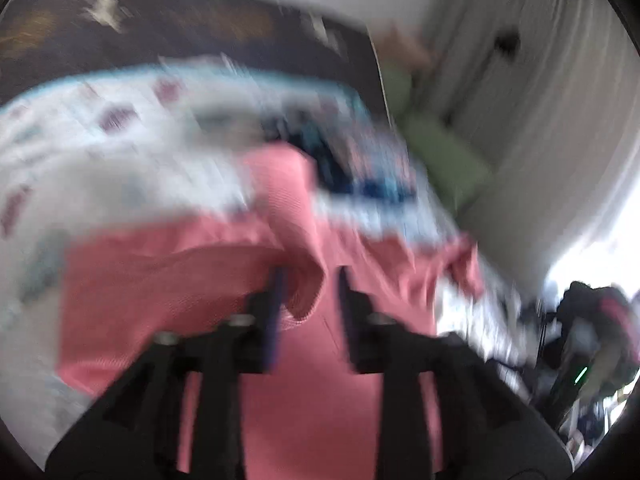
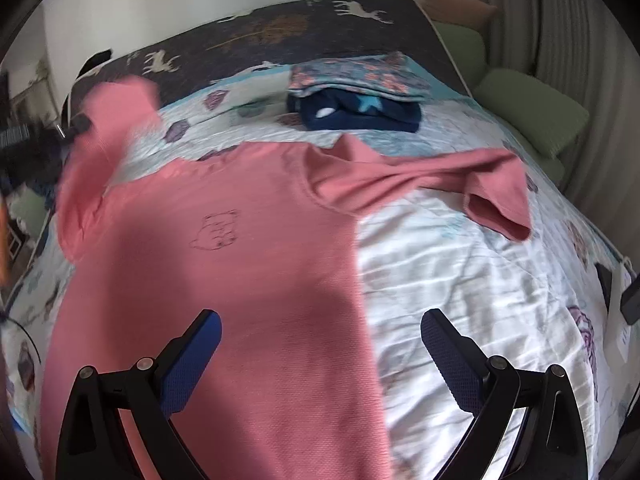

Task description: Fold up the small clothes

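A pink long-sleeved top (image 2: pixel 224 248) with a small bear outline lies spread on the bed. Its right sleeve (image 2: pixel 472 176) lies out to the right. My left gripper (image 2: pixel 76 126) is shut on the left sleeve and holds it lifted at the far left. In the blurred left wrist view the left gripper (image 1: pixel 310 280) has a fold of the pink top (image 1: pixel 180 280) between its fingers. My right gripper (image 2: pixel 320 324) is open and empty above the top's lower part.
A white patterned quilt (image 2: pixel 480 280) covers the bed. A folded navy garment (image 2: pixel 360 114) and a folded floral one (image 2: pixel 360 74) lie near the dark blanket (image 2: pixel 280 28). Green cushions (image 2: pixel 532 108) lie at the right.
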`<control>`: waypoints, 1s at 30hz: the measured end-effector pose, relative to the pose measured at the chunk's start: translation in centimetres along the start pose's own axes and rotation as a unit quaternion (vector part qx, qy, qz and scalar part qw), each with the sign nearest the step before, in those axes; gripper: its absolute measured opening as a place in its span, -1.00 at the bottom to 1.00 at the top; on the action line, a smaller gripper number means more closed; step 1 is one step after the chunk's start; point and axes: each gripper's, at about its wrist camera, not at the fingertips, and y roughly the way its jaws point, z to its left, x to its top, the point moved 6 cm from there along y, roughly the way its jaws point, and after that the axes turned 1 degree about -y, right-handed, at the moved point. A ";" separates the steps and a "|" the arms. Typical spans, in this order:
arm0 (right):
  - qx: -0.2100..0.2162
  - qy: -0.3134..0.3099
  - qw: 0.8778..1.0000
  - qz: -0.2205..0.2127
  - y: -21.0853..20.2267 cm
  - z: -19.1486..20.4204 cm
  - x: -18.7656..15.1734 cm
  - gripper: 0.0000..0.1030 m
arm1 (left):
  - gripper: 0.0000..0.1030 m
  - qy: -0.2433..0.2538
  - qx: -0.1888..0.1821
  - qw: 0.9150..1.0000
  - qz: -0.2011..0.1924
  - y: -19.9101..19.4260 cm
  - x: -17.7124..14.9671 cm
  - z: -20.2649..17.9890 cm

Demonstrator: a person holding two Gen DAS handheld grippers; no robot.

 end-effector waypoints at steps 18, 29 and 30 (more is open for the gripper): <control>0.227 0.108 0.964 0.084 8.4 1.9 6.3 0.70 | 0.31 -0.060 0.224 0.972 0.027 -4.2 -10.1 12.9; 0.272 0.141 0.945 0.114 13.8 6.7 9.7 -0.05 | 0.31 -0.124 0.247 0.961 0.028 -1.6 -9.4 17.4; 0.267 0.135 0.946 0.128 14.3 7.4 9.8 -0.74 | 0.31 -0.124 0.252 0.959 0.029 -1.4 -9.3 17.5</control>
